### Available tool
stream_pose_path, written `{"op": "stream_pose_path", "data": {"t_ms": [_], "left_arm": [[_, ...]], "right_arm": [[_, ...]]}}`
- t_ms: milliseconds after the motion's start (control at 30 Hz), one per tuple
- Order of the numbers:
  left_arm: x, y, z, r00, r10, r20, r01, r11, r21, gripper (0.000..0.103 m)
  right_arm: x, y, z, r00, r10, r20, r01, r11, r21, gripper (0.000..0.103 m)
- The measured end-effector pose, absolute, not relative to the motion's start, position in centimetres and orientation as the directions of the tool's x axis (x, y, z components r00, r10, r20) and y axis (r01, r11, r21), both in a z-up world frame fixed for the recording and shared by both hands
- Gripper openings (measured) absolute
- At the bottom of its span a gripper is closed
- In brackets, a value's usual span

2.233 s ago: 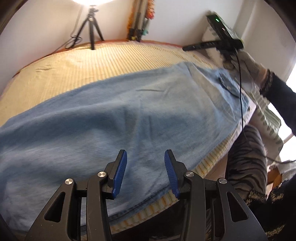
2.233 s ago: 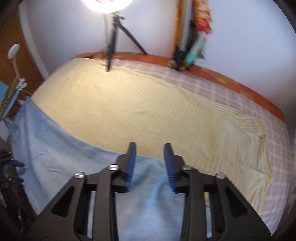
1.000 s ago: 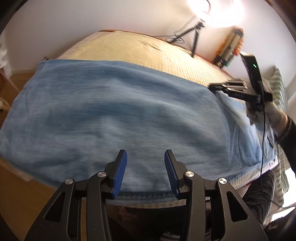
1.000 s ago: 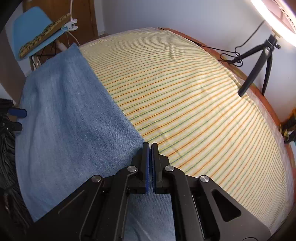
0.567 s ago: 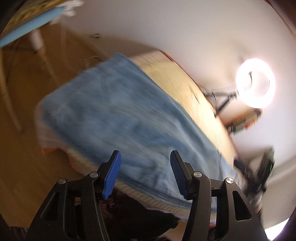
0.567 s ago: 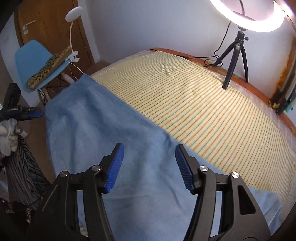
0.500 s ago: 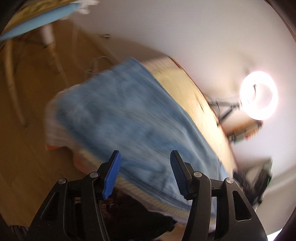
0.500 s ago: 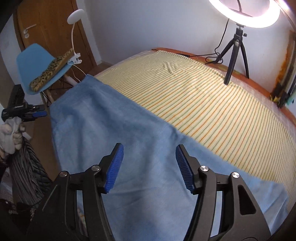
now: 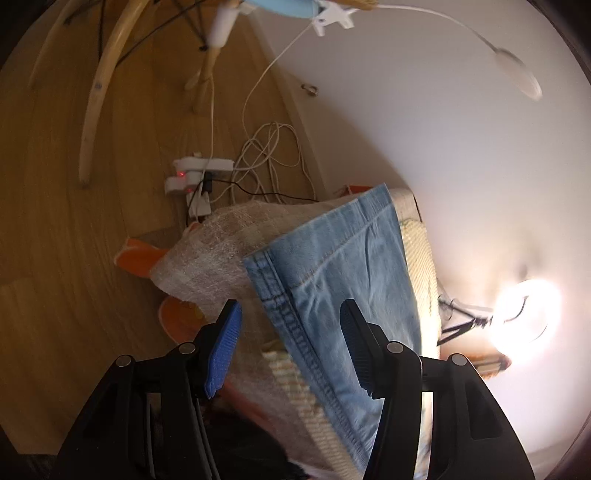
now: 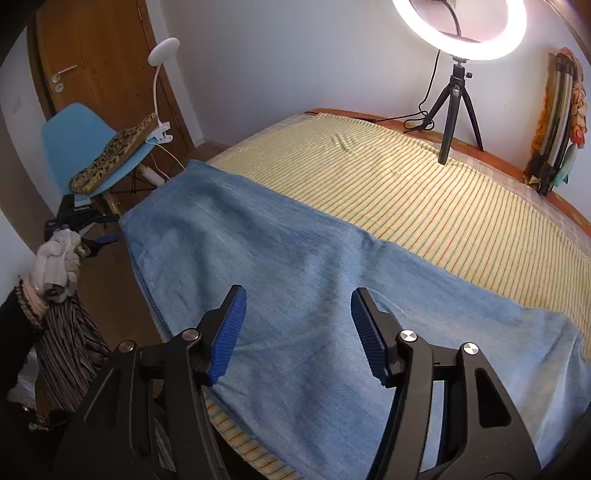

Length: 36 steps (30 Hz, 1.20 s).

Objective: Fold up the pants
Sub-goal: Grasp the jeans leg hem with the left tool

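Denim pants (image 10: pixel 303 266) lie flat along the near edge of the striped bed (image 10: pixel 424 177), hem end hanging over its corner. Both the left gripper (image 9: pixel 291 350) and right gripper (image 10: pixel 295 332) hover with fingers spread, pinching nothing. Beside the bed stand a blue chair (image 10: pixel 70 136), a clip lamp (image 10: pixel 162 51) and a ring light (image 10: pixel 458 29); cables (image 9: pixel 266 155) tangle on the floor (image 9: pixel 55 221).

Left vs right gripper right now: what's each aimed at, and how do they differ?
Left gripper frames the jeans hem at the bed's corner, floor behind; right gripper hovers over the mid-leg denim. Both have just been opening; both stand open with nothing between the pads.
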<state>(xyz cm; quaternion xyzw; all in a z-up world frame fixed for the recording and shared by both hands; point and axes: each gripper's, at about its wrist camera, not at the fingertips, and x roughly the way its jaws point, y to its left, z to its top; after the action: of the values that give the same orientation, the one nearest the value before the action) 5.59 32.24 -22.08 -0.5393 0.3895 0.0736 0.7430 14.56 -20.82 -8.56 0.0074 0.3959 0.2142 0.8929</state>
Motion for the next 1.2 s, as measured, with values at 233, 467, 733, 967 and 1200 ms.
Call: {"op": "stream_pose_path", "data": {"t_ms": [233,467,733,967,1200], "left_arm": [[6.3,32.8,-23.6,0.730,-0.316,-0.605,-0.520,0.317,-0.793,0.058],[6.6,32.7,-23.8,0.769,-0.332,-0.546,-0.478,0.269,-0.836,0.058],[7.8,30.8,-19.8,0.781,-0.247,-0.574,-0.405,0.500,-0.765,0.056],[10.1,28.9,-19.6,0.687,-0.137,-0.714,-0.458,0.681,-0.572,0.032],[10.2,27.9,-17.6,0.747,-0.125,-0.653,-0.349,0.763,-0.545,0.013]], "right_arm": [[13.9,-21.3,-7.8,0.604,0.395,-0.692,-0.355,0.911,0.211,0.062],[14.2,-21.2,-7.7,0.604,0.391,-0.695,-0.351,0.913,0.209,0.062],[14.5,-21.1,-8.0,0.600,0.385,-0.702,-0.350,0.914,0.203,0.070],[14.4,-20.5,-8.2,0.593,0.384,-0.708,-0.363,0.912,0.191,0.070],[14.8,-19.9,-8.3,0.588,0.380,-0.714,-0.368,0.912,0.183,0.070]]}}
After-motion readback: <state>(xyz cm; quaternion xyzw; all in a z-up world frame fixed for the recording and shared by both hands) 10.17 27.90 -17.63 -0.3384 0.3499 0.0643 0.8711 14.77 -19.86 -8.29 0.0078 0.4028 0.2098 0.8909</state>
